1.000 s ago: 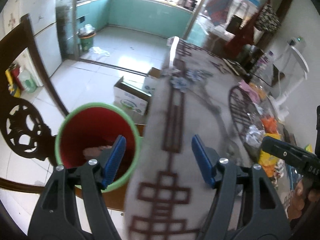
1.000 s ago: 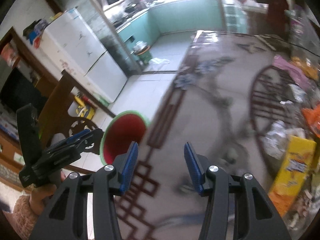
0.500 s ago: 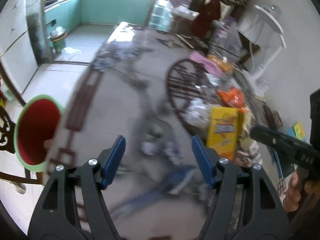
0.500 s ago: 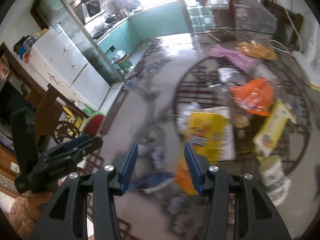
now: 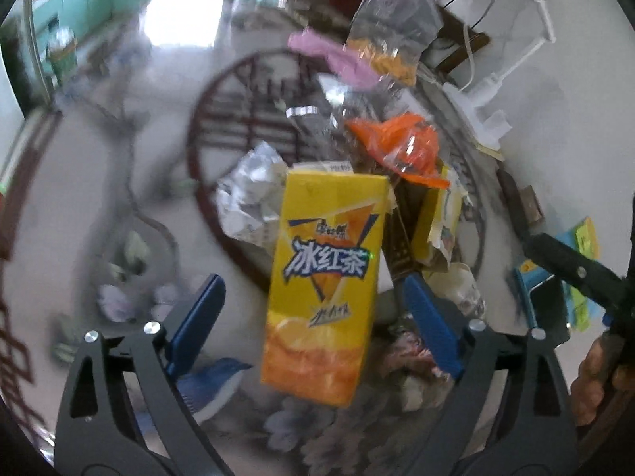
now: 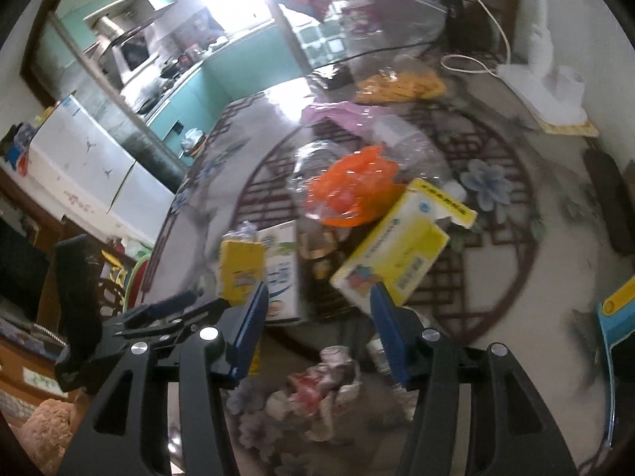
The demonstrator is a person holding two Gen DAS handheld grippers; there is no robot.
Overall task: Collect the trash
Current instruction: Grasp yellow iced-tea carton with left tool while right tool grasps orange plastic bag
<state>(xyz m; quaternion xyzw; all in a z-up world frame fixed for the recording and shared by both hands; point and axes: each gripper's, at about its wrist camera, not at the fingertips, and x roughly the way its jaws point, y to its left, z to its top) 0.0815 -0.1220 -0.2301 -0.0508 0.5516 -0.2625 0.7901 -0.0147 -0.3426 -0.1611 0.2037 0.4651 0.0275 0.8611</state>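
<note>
A yellow iced-tea carton (image 5: 325,277) stands upright in a trash pile on the patterned table (image 5: 79,198). My left gripper (image 5: 313,279) straddles it; its jaws are opening and the blue pads stay clear of both sides. Behind it lie a crumpled silver wrapper (image 5: 250,194) and an orange bag (image 5: 401,150). My right gripper (image 6: 319,293) hovers over the same pile with jaws opening and nothing pressed between them. Past its tips lie a yellow box (image 6: 401,246), a white milk carton (image 6: 281,273) and the orange bag (image 6: 353,190). A crumpled wrapper (image 6: 325,373) lies beneath.
The red bin with a green rim (image 6: 137,277) peeks out beyond the table's left edge, by a dark wooden chair. A pink bag (image 5: 333,55), a clear bag of yellow snacks (image 6: 397,83), a white appliance base with a cable (image 6: 547,91) and a blue box (image 5: 555,277) crowd the far and right sides.
Both grippers swung from the red bin at the table's edge across to the trash pile. The left jaws widened and now flank the yellow carton; the right jaws opened a little.
</note>
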